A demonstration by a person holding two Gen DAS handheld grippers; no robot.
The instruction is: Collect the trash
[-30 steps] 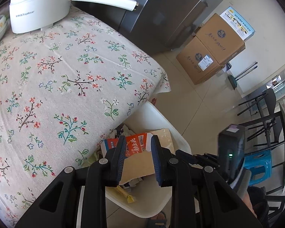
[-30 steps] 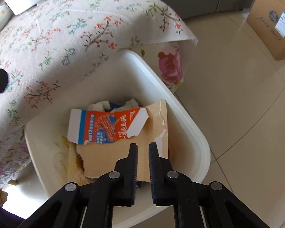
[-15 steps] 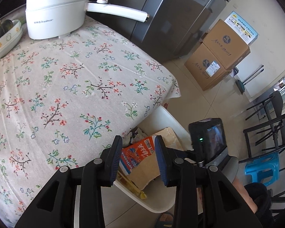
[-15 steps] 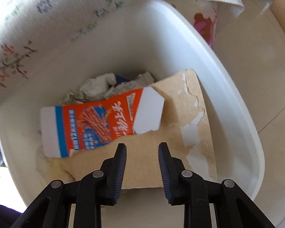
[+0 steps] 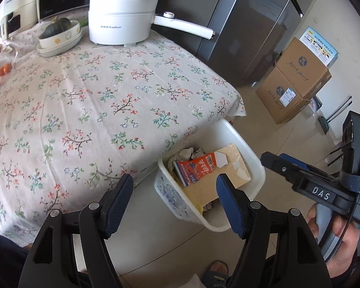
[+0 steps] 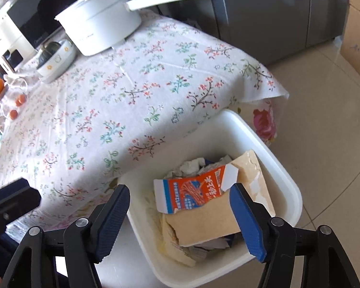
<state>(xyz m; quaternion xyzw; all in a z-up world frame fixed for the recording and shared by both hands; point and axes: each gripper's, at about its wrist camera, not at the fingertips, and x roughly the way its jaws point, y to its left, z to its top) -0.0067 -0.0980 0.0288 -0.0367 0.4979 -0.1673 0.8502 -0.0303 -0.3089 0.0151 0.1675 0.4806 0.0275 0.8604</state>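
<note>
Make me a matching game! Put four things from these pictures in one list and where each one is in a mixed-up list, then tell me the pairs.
Things:
1. white cooking pot
2. orange-and-white carton
3. cardboard boxes
4. dark green squash

Places:
A. in the white bin
B. in a bowl on the table
C. stacked on the floor by the wall
D. standing on the flowered tablecloth

Pairs: 1-D, 2-A, 3-C, 4-B

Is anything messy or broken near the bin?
Nothing has spilled. The torn cardboard and orange carton lie in the white bin, which sits tucked under the tablecloth corner. The cardboard's top layer is peeling.
</note>
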